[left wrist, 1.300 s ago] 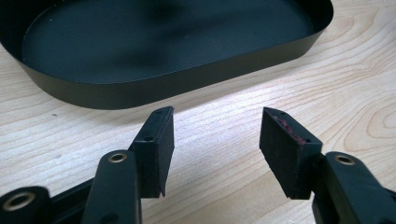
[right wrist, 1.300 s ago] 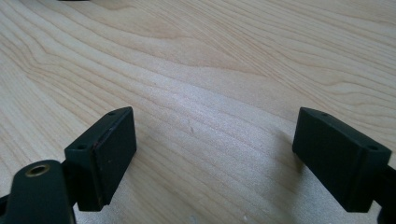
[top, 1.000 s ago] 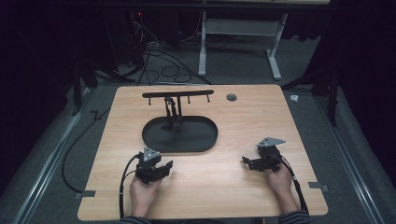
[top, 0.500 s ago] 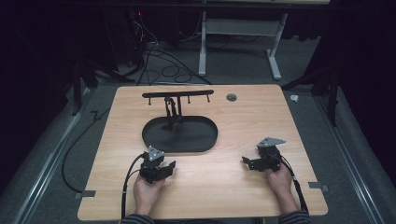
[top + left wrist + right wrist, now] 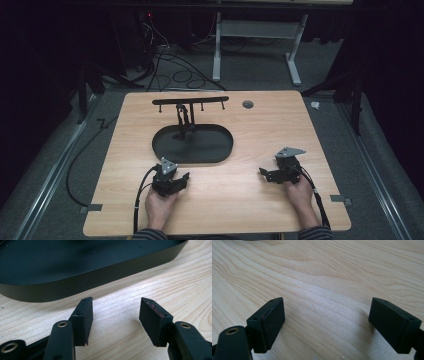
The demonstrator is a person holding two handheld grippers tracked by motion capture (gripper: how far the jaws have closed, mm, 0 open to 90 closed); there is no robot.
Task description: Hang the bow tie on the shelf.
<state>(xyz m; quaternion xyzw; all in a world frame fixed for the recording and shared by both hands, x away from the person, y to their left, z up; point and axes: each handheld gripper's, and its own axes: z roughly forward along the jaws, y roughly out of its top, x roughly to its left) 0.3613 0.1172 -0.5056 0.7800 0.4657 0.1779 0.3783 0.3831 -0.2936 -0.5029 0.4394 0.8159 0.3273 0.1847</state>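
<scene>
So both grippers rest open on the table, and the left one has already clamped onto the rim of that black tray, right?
Not quite. The left gripper has not clamped the tray: in the left gripper view its jaws stand apart over bare wood, short of the rim, with nothing between them. The rest holds: both it and the right gripper are open at the table.

Black oval tray with low upright rim, lying flat on wooden tabletop, slightly left of center. Dark matte inside, nothing loose in it. A thin black stand rises from the tray's far end, topped by a horizontal bar with small pegs hanging under it. In the left gripper view the tray's near rim curves just ahead, resting on the wood.
</scene>
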